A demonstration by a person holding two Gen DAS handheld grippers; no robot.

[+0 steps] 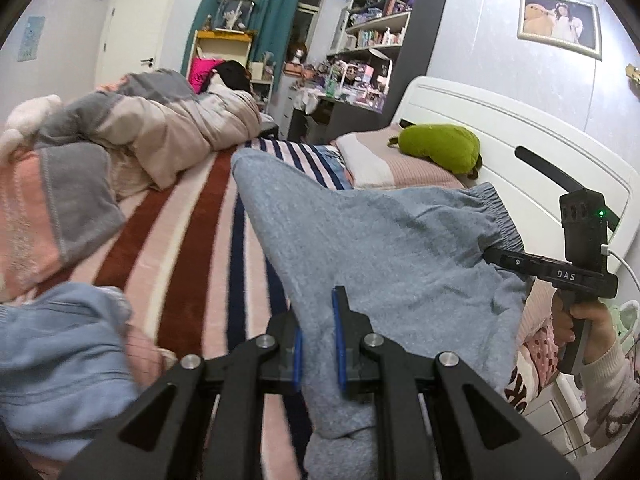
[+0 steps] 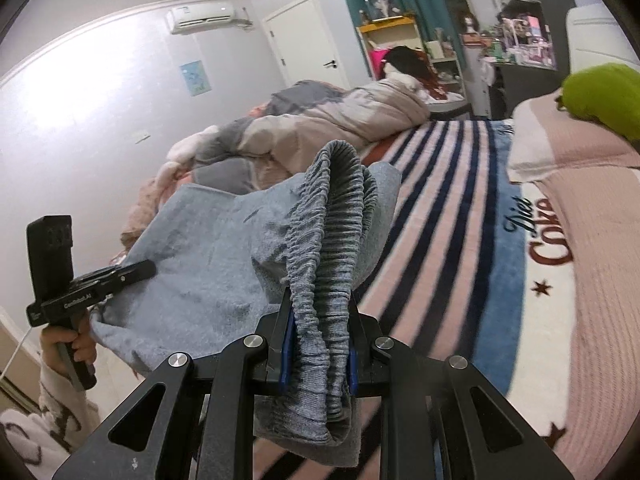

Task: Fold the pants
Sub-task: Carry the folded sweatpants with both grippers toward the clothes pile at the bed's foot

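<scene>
Bedroom light falls on a bed covered by a striped blanket [image 1: 188,216], pink, rust and navy, which serves as the folding surface.

Grey-blue pants [image 1: 384,248] hang in the air above that blanket, stretched between two handheld grippers. The left gripper [image 1: 318,344] pinches a bunch of the soft fabric between its blue-padded jaws, which sit nearly together with cloth filling the gap. The right gripper [image 2: 318,344] clamps the ribbed elastic waistband [image 2: 332,216], jaws pressed in on the gathered band, which arches up and over in front of its camera. Holding two spaced points this way keeps the cloth spread instead of crumpled, and lifting it clear of the blanket likely lets it be carried over for a fold or laid out flat.

From the left camera, the far end of the pants trails away across the blanket, so part of the garment may touch the bed; this cannot be told for certain.

A hand [image 1: 588,320] in a pale patterned sleeve grips the right gripper's handle, to the right of the pants.

Beyond the pants, a pillow [image 1: 400,160] with a green plush toy [image 1: 440,144] lies by the white headboard. A rumpled quilt [image 1: 168,128] is piled left of the pants, and blue clothing [image 1: 60,360] lies nearer the camera on the same side.
</scene>
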